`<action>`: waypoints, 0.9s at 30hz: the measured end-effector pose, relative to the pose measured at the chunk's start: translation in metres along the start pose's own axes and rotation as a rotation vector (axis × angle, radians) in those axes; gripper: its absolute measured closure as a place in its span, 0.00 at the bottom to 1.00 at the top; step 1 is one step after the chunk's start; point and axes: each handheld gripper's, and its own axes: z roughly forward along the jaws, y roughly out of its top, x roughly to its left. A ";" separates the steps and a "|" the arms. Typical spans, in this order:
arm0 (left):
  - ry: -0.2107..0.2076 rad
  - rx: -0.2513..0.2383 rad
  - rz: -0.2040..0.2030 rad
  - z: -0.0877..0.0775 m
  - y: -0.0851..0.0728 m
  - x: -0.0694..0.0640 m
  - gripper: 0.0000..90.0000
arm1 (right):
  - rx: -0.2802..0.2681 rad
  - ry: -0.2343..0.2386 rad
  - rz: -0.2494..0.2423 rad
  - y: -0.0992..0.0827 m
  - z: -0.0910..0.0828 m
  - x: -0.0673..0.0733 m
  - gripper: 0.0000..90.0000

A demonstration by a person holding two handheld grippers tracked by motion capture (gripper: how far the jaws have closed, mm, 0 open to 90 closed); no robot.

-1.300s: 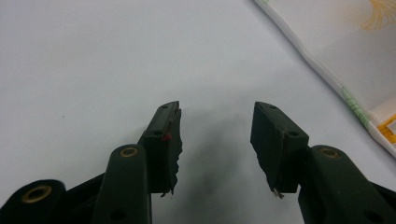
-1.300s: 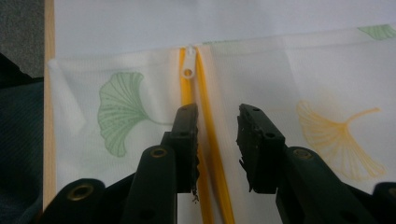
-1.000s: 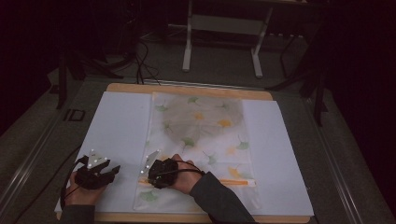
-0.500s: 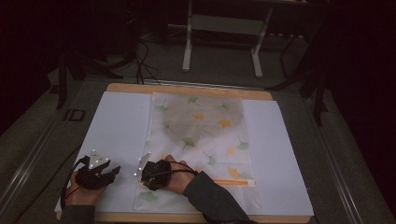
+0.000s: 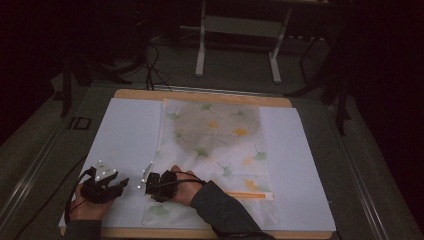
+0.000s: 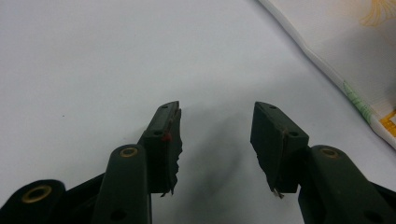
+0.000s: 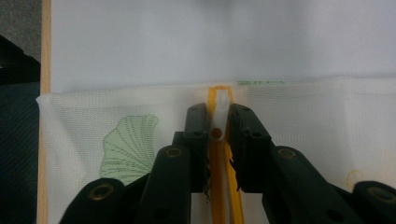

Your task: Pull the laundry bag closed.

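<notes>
A white mesh bag (image 5: 215, 135) printed with green and yellow leaves lies flat on a white sheet (image 5: 125, 130). An orange zipper (image 5: 245, 195) runs along its near end. In the right gripper view my right gripper (image 7: 218, 116) has just been closing, and its jaws now pinch the white zipper pull (image 7: 220, 103) on the orange zipper (image 7: 217, 186), close to the bag's left edge. The high view places this gripper (image 5: 149, 182) at the bag's near left corner. My left gripper (image 6: 217, 126) stands open over bare sheet with nothing between its jaws, just left of the bag's edge (image 6: 336, 56); the high view has it (image 5: 120, 184) beside the right one.
The sheet covers a wooden tabletop (image 5: 200, 95) whose front edge (image 7: 44, 56) lies close behind the bag's corner. A metal stand (image 5: 240, 30) and cables (image 5: 150, 55) are on the dark floor beyond the table.
My right hand has slid left along the zipper to the bag's left edge. The left hand has stayed put.
</notes>
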 end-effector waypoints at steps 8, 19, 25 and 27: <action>-0.003 0.001 0.002 0.001 0.000 -0.001 0.59 | 0.037 0.006 -0.007 0.006 0.003 -0.003 0.92; -0.023 0.007 0.009 0.000 0.001 -0.002 0.59 | 0.066 -0.015 -0.054 0.009 0.002 0.001 0.94; -0.035 0.009 0.015 0.000 0.002 -0.005 0.61 | 0.036 -0.019 -0.051 0.005 -0.002 0.001 0.94; -0.030 0.009 0.022 -0.001 0.002 -0.006 0.62 | 0.028 -0.021 -0.048 0.004 -0.004 0.001 0.94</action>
